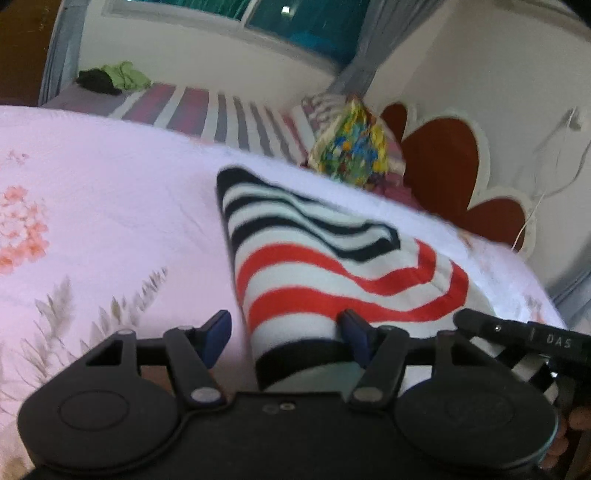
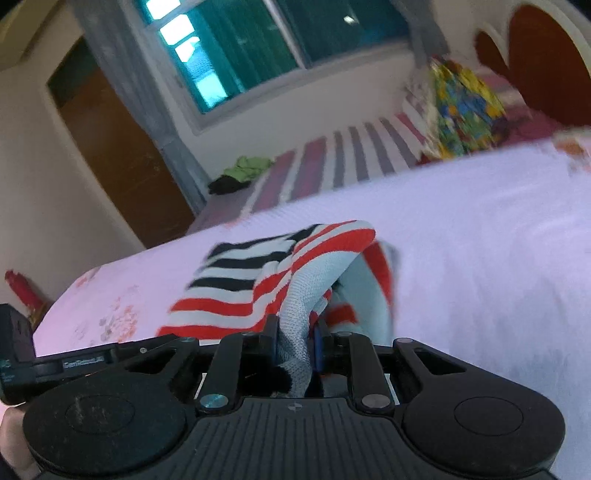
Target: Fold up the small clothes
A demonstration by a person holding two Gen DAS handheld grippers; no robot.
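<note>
Right now a striped sweater (image 1: 314, 266), banded in black, white and red, lies on a pale floral sheet (image 1: 110, 221) spread over the bed. Its near end is raised off the sheet toward both grippers.

From the left wrist view, the left gripper (image 1: 286, 334) has its jaws standing well apart. The sweater's near edge sits between them, its cloth against the right blue pad (image 1: 354, 332), while the left pad is clear of it, so nothing is pinched there. Part of the right gripper (image 1: 524, 339) shows at the right edge, just beside the cloth.

From the right wrist view, the right gripper (image 2: 297, 328) is drawn narrow, its jaws clamped on a bunched fold of the sweater (image 2: 280, 273), whose grey inner side twists up out of the grip.

Farther back lie a striped cover (image 1: 221, 114), a colourful bag (image 1: 351, 144), and a green and black heap of clothes (image 1: 114, 77) under the window (image 1: 295, 22).
</note>
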